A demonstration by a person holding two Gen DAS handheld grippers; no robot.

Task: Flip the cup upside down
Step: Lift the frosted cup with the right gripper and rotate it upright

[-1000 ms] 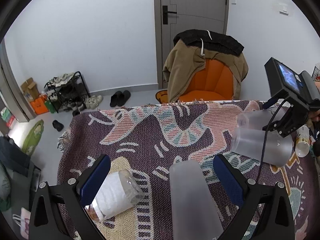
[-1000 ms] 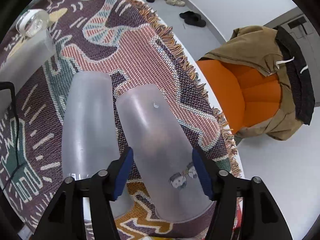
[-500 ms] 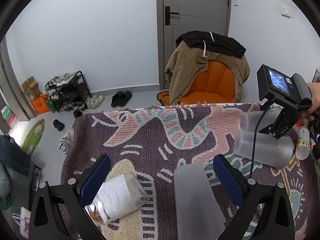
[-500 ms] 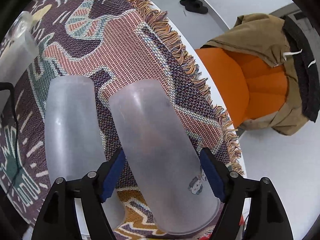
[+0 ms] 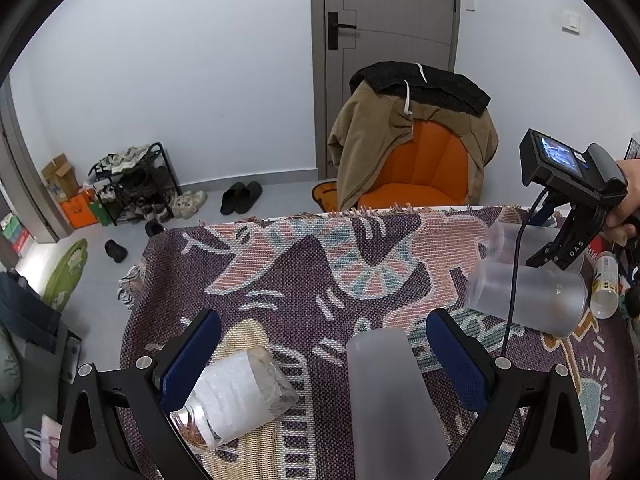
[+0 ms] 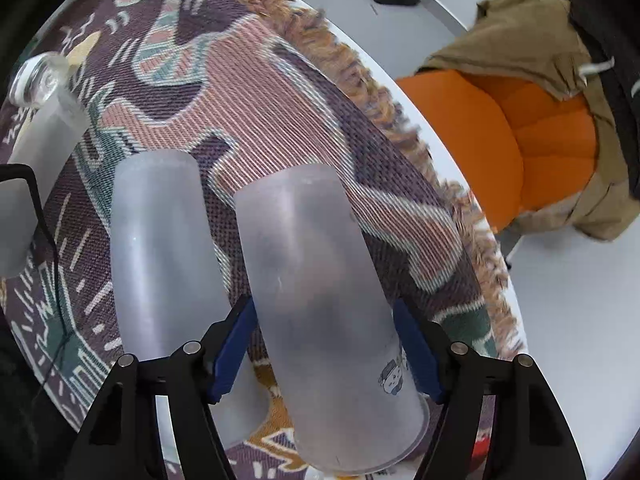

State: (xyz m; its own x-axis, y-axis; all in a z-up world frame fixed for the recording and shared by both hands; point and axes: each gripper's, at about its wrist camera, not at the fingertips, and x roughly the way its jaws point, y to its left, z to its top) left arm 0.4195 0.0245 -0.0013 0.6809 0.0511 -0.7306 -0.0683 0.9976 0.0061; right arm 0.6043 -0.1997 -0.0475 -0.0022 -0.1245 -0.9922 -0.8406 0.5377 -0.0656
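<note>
From your left wrist camera, the left gripper (image 5: 320, 354) hangs with its jaws spread wide and nothing between them, above the patterned cloth (image 5: 304, 272). A frosted tumbler (image 5: 394, 400) lies below it near centre, and a glass jar (image 5: 236, 396) with a white lining lies on its side just by the left finger. Far right, your right gripper (image 5: 560, 252) sits over a frosted cup (image 5: 528, 296) with a second frosted cup (image 5: 520, 236) just behind — which of the two it grips is hard to read from here, since the cable and frame cover the contact.

From the right wrist camera it's clearer: the right gripper (image 6: 326, 354) is clamped on the frosted cup (image 6: 320, 304), blue pads on either side low on the wall near the wide rim, the cup lying tilted with its base pointing away. The second frosted cup (image 6: 164, 248) lies just beside it. I'd judge the cup light, thin and slick, likely to flex — so squeeze gently and keep the hold near the stiffer rim as you turn it. The rim's lower edge is cut off behind the fingers, and whether the cup touches the cloth can't be told.
</note>
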